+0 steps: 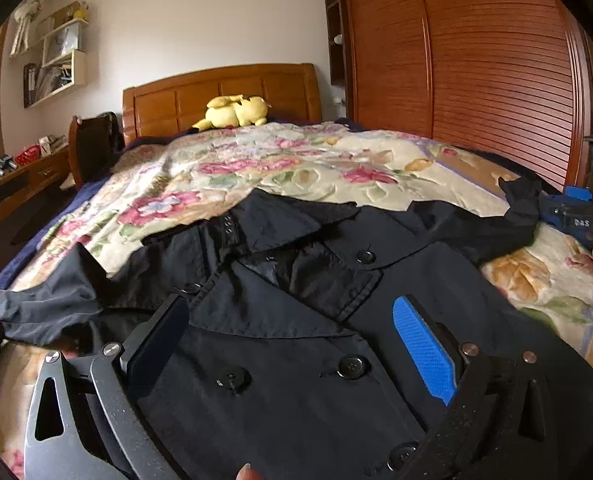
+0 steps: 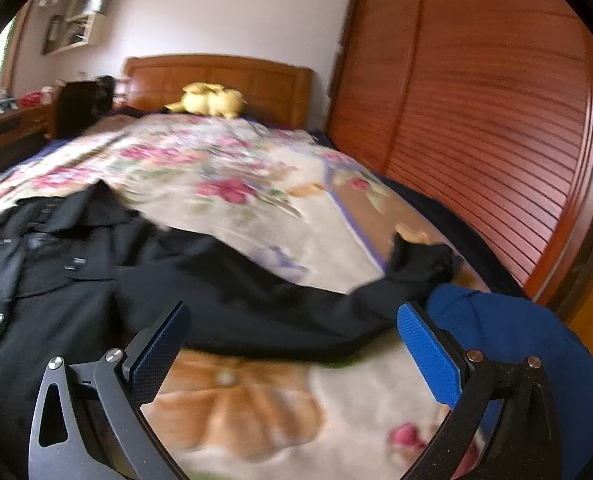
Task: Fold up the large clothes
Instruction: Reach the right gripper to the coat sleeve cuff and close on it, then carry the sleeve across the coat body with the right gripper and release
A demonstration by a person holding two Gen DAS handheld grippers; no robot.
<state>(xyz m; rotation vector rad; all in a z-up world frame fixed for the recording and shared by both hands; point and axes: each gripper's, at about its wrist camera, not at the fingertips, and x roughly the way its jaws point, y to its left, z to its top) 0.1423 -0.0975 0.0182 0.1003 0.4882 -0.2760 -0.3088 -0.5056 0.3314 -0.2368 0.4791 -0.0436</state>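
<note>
A black double-breasted coat [image 1: 296,320] lies face up on the floral bedspread [image 1: 280,164], collar toward the headboard. My left gripper [image 1: 292,336] hovers open over the coat's chest, its fingers [image 1: 420,344] either side of the buttons and holding nothing. In the right wrist view the coat's body [image 2: 36,288] is at the left, and one sleeve [image 2: 256,300] stretches right to its cuff [image 2: 420,260]. My right gripper [image 2: 294,348] stands open just short of that sleeve, with bedspread [image 2: 256,408] between its fingers. It also shows at the far right edge [image 1: 592,216], beside the cuff [image 1: 520,196].
A yellow plush toy [image 1: 234,111] lies by the wooden headboard [image 1: 220,92]. A slatted wooden wardrobe [image 1: 476,72] runs along the bed's right side. A desk with a chair [image 1: 92,144] stands at the left. Blue cloth [image 2: 516,340] lies by my right finger.
</note>
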